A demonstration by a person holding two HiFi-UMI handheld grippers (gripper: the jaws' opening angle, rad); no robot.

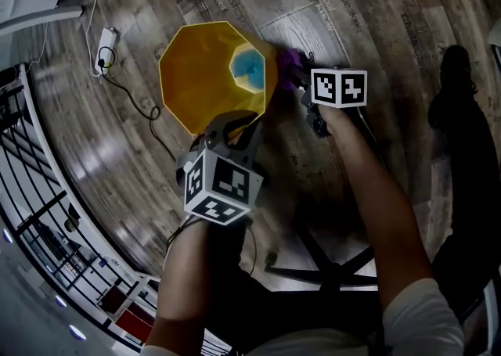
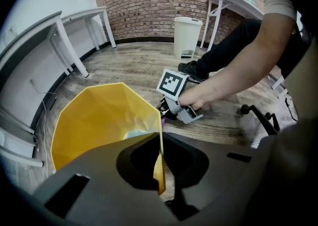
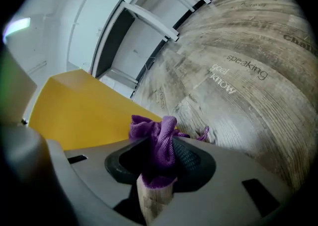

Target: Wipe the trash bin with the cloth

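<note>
- Left gripper (image 1: 233, 121) has its jaws closed narrow on the near rim of the trash bin (image 1: 200, 80); the thin yellow wall stands between them.
- The bin is on the wooden floor (image 1: 368, 26) with its mouth open to the camera, and something pale blue lies at its bottom.
- The right gripper (image 1: 301, 90) is low at the bin's far outer side, clamped on the cloth (image 3: 156, 143).
- The purple cloth is bunched and sticks out ahead of the jaws, just beside the yellow wall; I cannot tell if it touches.
- I judge the step is wiping the outer wall. The next move calls for pressing the cloth flat on the wall and sliding it along, while the left grip steadies the light bin against tipping.
</note>
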